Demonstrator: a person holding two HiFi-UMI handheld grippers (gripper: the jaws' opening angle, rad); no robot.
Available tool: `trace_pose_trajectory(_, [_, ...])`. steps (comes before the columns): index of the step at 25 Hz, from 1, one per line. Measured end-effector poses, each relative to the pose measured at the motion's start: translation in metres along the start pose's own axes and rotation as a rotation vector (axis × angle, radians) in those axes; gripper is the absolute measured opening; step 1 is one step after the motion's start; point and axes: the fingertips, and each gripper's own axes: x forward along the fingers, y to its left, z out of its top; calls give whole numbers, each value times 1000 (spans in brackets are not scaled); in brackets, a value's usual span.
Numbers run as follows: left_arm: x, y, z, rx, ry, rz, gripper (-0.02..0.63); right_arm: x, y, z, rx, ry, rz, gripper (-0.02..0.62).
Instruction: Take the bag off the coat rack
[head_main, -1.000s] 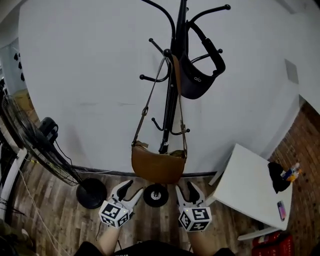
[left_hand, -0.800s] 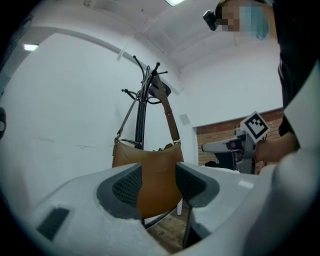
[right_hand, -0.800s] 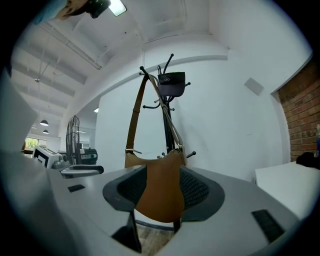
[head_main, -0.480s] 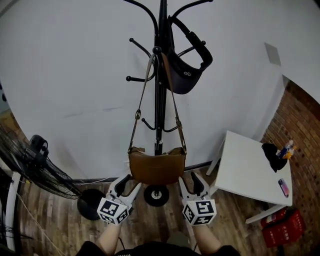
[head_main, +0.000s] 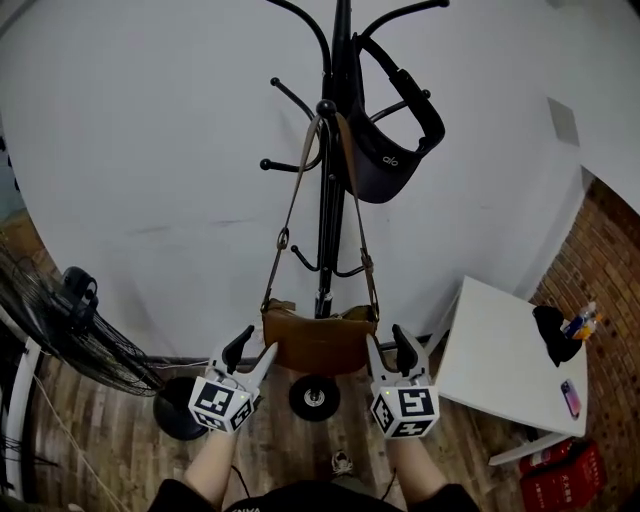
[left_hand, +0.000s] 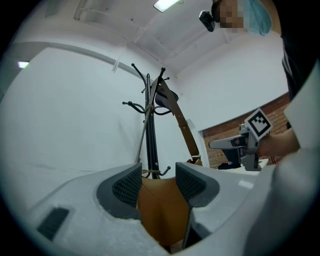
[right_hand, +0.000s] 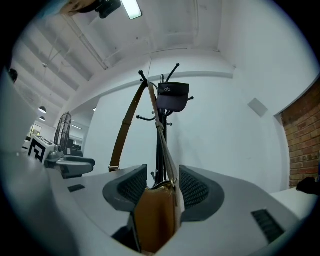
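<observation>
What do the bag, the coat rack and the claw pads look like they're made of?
Bag: tan leather or faux leather. It looks smooth and matte and creases softly, but the look alone doesn't settle which.
Coat rack: probably metal tubing painted black, going by the thin curved hooks with ball tips.
Left claw's pads: dark grey, likely rubber, with a fine ribbed grip texture.

Black visor (head_main: 390, 160) hangs high at centre. Fan (head_main: 70, 335) stands at left on wood floor (head_main: 90, 440). White table (head_main: 495, 360) at right carries black cloth (head_main: 553, 335), bottle (head_main: 580, 325) and phone (head_main: 571, 398). Red crate (head_main: 560, 475) sits on floor beside table.
</observation>
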Motion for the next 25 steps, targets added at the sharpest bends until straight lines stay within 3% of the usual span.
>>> trace_pose_trajectory(7, [37, 27, 23, 74, -15, 73, 207, 44, -1, 26, -58, -54, 78, 181])
trace_pose_trajectory(13, [61, 34, 38, 110, -35, 88, 190, 67, 2, 39, -100, -83, 137, 165])
trace_pose_trajectory(19, [77, 38, 45, 156, -37, 100, 87, 79, 1, 43, -137, -104, 168, 106])
trace_pose_trajectory(21, [79, 39, 45, 161, -38, 105, 40, 81, 1, 43, -143, -112, 175, 58])
trace_pose_trajectory(25, [80, 40, 45, 138, -37, 106, 21, 86, -1, 43, -141, -116, 189, 28])
